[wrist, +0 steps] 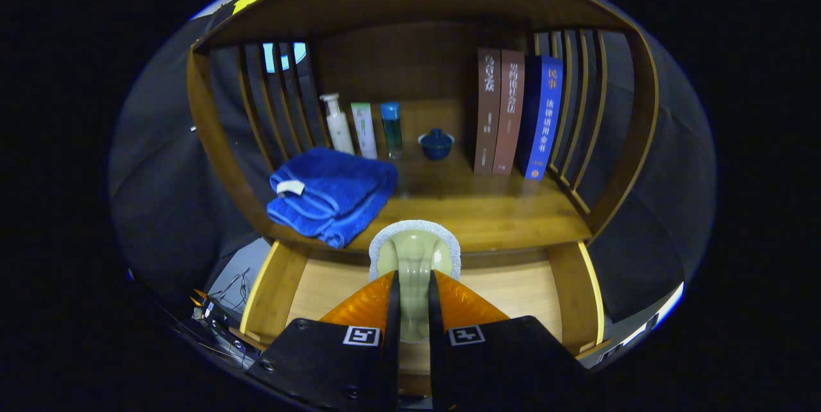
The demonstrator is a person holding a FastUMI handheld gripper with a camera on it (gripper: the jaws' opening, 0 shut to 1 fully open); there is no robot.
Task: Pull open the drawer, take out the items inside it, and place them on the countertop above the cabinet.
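The gripper (414, 283) points forward and slightly downward, its two fingers (372, 306) drawn close together (nearly parallel), both pressing on the pale green handled brush (414, 258) held between them.

Folded blue towel (330, 194), bottles (363, 129), books (516, 113)

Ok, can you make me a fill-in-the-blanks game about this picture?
1. The folded towel on the countertop is coloured ____.
2. ____ books stand upright near the lidded cup.
3. The claw is ____ on the pale green brush.
4. Below the countertop, the drawer is pulled ____.
Missing words: blue; three; shut; open.
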